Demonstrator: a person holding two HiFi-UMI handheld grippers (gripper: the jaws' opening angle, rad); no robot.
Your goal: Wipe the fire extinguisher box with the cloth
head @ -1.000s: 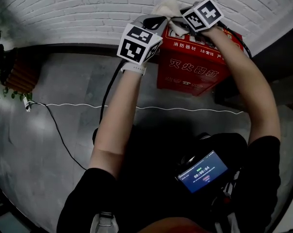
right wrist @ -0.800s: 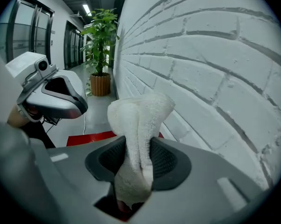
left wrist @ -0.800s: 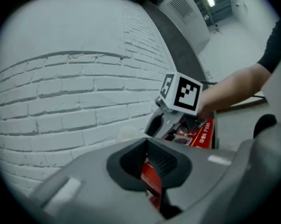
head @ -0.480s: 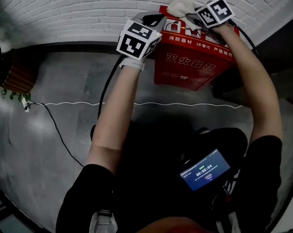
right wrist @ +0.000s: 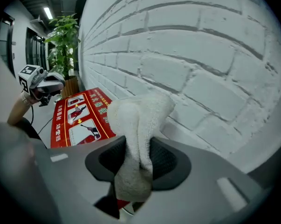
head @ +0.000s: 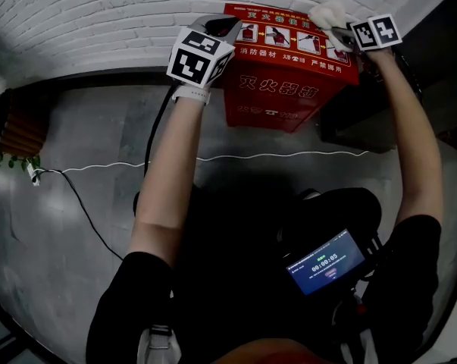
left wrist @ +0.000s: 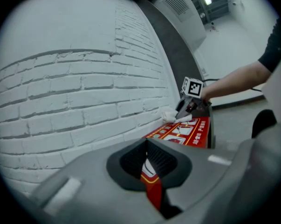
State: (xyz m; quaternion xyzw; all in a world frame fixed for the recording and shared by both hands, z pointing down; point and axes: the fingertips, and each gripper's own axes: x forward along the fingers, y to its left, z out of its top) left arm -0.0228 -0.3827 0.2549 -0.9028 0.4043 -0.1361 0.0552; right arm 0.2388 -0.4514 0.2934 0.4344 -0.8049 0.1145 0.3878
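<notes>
The cloth [head: 328,12] has slid to the right end of the fire extinguisher box [head: 277,89] top, pinched in the right gripper [head: 342,32] jaws, that arm outstretched. The left gripper [head: 224,27] jaws stay narrow on the box's left edge.

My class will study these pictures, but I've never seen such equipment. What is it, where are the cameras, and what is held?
A person holds a two-jaw gripper in each hand; there is no robot. One camera looks down from the person's head; one rides on each gripper. A red fire extinguisher box stands against a white brick wall. The right gripper grips a white cloth at the box's top; the left gripper grips the box's edge.
</notes>
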